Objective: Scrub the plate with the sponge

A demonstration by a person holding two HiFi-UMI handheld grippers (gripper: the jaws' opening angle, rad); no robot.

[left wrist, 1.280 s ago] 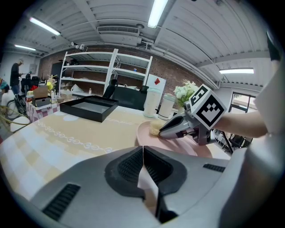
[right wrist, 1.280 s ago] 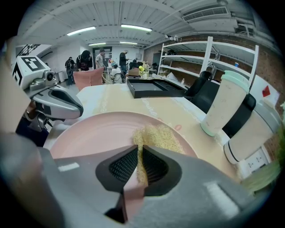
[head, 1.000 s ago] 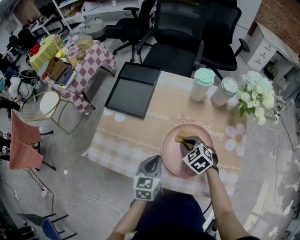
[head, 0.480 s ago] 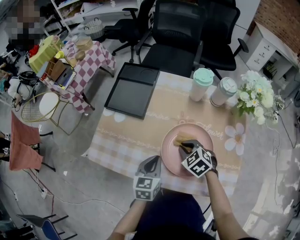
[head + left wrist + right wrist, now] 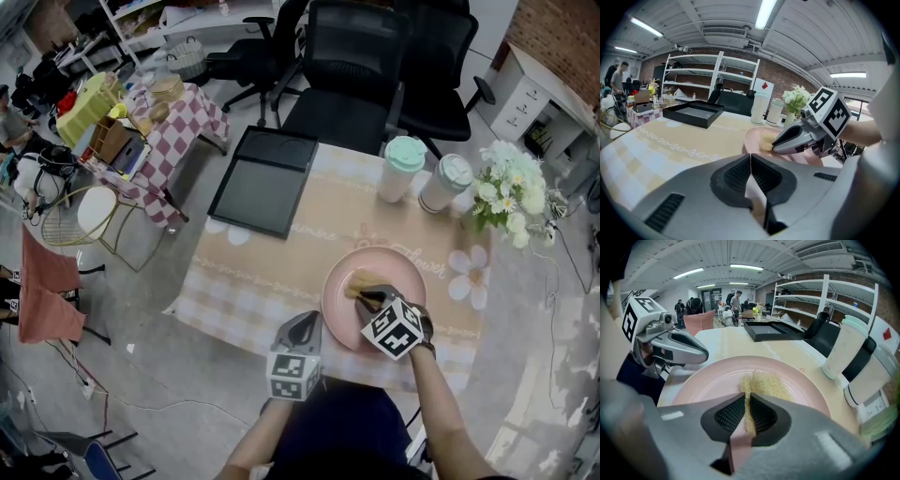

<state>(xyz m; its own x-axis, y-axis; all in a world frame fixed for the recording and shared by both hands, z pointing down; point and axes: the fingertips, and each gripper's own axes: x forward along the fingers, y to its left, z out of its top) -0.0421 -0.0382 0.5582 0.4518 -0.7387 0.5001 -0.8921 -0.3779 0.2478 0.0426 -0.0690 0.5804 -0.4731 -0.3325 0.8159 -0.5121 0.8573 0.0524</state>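
I am looking down on the bench (image 5: pixel 272 267), where the pink plate (image 5: pixel 339 314) is sitting toward its 5 o'clock corner, near the edge closest to me. My right claw (image 5: pixel 363 294) is reaching over the plate from 5 o'clock, and its jaws are clenching the sponge (image 5: pixel 360 279), which is lying flat on the plate at about 11 o'clock of its centre. In the right gripper view the claw (image 5: pixel 746 399) is pinching the near edge of the sponge (image 5: pixel 765 384), while most of it is spreading out ahead on the plate (image 5: pixel 705 380). My left claw (image 5: pixel 307 321) is hovering at the plate's 8 o'clock, just beside the rim and not touching it. Its jaws (image 5: pixel 751 161) are pressing together on nothing.

I am judging that the scrubbing itself is under way, with only part of the plate reached. Next I am needing steady downward pressure and sweeps toward the bare 3 and 6 o'clock areas. The plate is unheld, so it may slide.
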